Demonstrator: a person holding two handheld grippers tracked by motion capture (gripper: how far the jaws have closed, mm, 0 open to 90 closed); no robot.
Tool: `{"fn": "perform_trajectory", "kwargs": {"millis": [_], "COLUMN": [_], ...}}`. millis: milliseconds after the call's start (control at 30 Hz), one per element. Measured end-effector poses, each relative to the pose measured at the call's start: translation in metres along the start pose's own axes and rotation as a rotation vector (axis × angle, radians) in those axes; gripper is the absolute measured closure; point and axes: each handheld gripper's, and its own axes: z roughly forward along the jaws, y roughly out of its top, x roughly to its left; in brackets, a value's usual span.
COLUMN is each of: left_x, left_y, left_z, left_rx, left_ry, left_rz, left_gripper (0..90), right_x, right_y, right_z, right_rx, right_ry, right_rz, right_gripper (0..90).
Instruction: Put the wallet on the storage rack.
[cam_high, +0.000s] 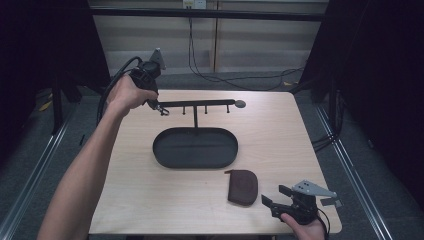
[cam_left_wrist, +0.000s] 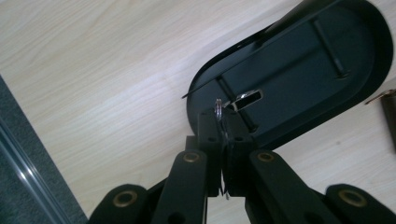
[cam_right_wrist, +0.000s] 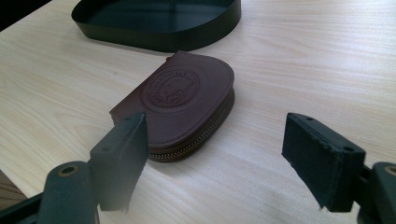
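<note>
**benchrat:** Holding a key ring (cam_left_wrist: 218, 108) pinched tight in the left gripper (cam_high: 159, 106), right at the left end of the stand's crossbar (cam_high: 200, 103), over the far-left part of the table (cam_high: 280, 145). Not hung on any peg yet, far as can be told. So maybe halfway: ring picked up and carried over, hooking left to do.

**pegleg:** And the black oval tray (cam_high: 195, 148) under it?

**benchrat:** Sitting mid-table, nothing visible in it. Brown zip pouch (cam_right_wrist: 180, 105) lying flat toward the near-right corner, zipped shut by the look of it, untouched.

**pegleg:** Right side doing anything?

**benchrat:** Parked at the near-right corner, right gripper (cam_right_wrist: 215, 156) low with jaws spread wide, aimed at the pouch but apart from it. Left forearm stretched long across the near-left edge, wrist cocked, gripper tipped down toward the bar.
</note>
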Motion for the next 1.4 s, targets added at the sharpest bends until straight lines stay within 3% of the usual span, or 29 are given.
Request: {"fn": "perform_trajectory", "kwargs": {"millis": [200, 367, 700, 900, 1033, 1133, 1300, 1400], "left_x": [0.004, 0.011, 0.016, 0.018, 0.021, 0.025, 0.027, 0.026], "left_y": [-0.006, -0.015, -0.03, -0.047, -0.06, -0.071, -0.086, -0.101], "left_z": [0.008, 0.012, 0.009, 0.011, 0.016, 0.024, 0.026, 0.03], "left_rx": [0.01, 0.007, -0.017, -0.033, -0.045, -0.014, -0.034, -0.072], "left_ry": [-0.006, -0.038, -0.033, -0.044, -0.076, -0.093, -0.128, -0.15], "left_rz": [-0.009, -0.025, -0.018, 0.005, 0.007, 0.001, 0.009, 0.014], "left_gripper": [85.9, 82.2, 77.0, 71.4, 68.2, 69.2, 66.8, 63.6], "right_x": [0.0, 0.001, 0.001, 0.002, 0.002, 0.002, 0.002, 0.002], "right_y": [0.0, 0.0, 0.0, 0.0, 0.0, 0.0, 0.0, 0.0], "right_z": [0.0, 0.0, 0.001, 0.001, 0.002, 0.002, 0.002, 0.002], "right_rx": [0.002, 0.004, 0.006, 0.011, 0.013, 0.015, 0.016, 0.014], "right_ry": [-0.002, 0.001, -0.001, -0.003, -0.006, -0.004, -0.003, -0.003], "right_rz": [-0.001, -0.007, -0.008, -0.011, -0.012, -0.011, -0.012, -0.011], "right_gripper": [22.7, 22.7, 22.7, 22.7, 22.7, 22.7, 22.7, 22.7]}}
